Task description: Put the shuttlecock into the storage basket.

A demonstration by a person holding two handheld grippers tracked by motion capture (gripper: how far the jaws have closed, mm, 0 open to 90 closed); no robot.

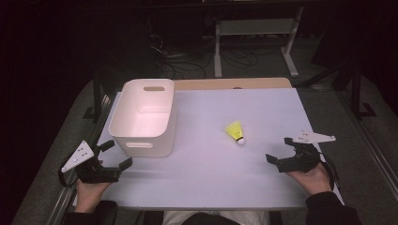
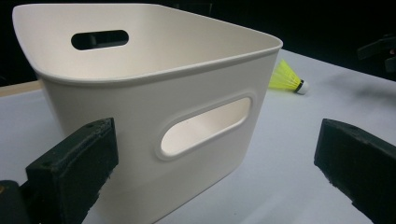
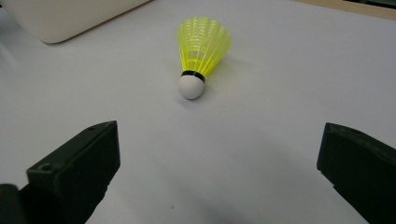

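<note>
Right gripper (image 1: 280,154) was held jaws wide, aimed at the yellow shuttlecock (image 1: 235,131) lying on its side, cork nearest; left gripper (image 1: 115,156), also wide, was parked by the white bin (image 1: 145,117), nothing gripped

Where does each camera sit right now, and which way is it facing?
High view: above the person's side, looking forward and down on the table; both hands, left gripper and right gripper show.
Left gripper view: low, between open jaws, facing the white bin.
Right gripper view: low, between open jaws, facing the yellow shuttlecock.
Shared: all three show the bin and the shuttlecock.
</note>
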